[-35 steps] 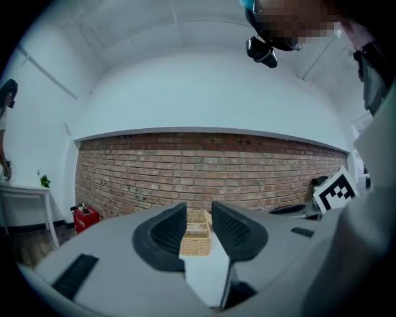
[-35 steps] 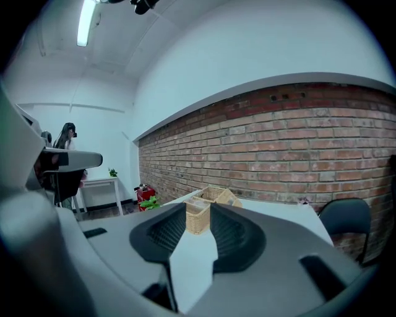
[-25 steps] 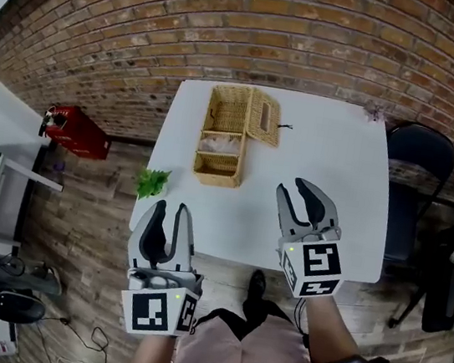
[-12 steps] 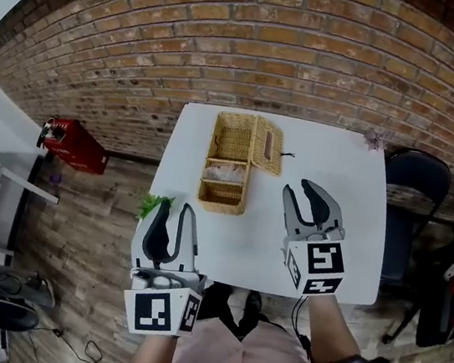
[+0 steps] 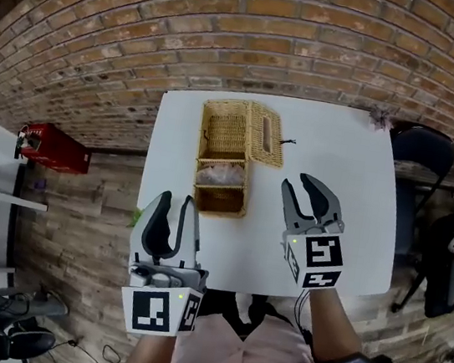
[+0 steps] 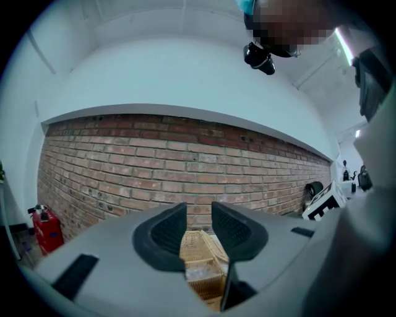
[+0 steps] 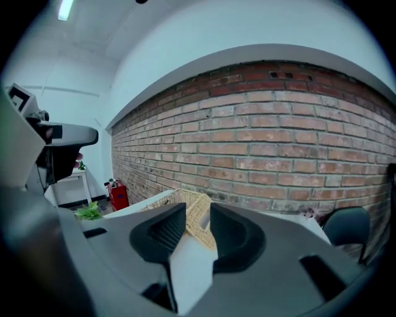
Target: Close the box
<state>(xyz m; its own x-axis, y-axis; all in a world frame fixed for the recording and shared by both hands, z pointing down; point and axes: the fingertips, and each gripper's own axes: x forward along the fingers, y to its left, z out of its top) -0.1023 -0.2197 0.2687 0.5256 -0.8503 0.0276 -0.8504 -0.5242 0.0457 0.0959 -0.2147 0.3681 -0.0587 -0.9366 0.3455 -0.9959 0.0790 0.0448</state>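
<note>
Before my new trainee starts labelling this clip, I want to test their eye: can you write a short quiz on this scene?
1. Pick one: the wicker box rests on (a) a shelf, (b) the white table, (c) a cart.
2. Fill in: the box's lid is ___ (open/shut).
3. True or false: the right tool is clamped on the lid.
Key: 1 b; 2 open; 3 false, its jaws stand apart, clear of the box.
</note>
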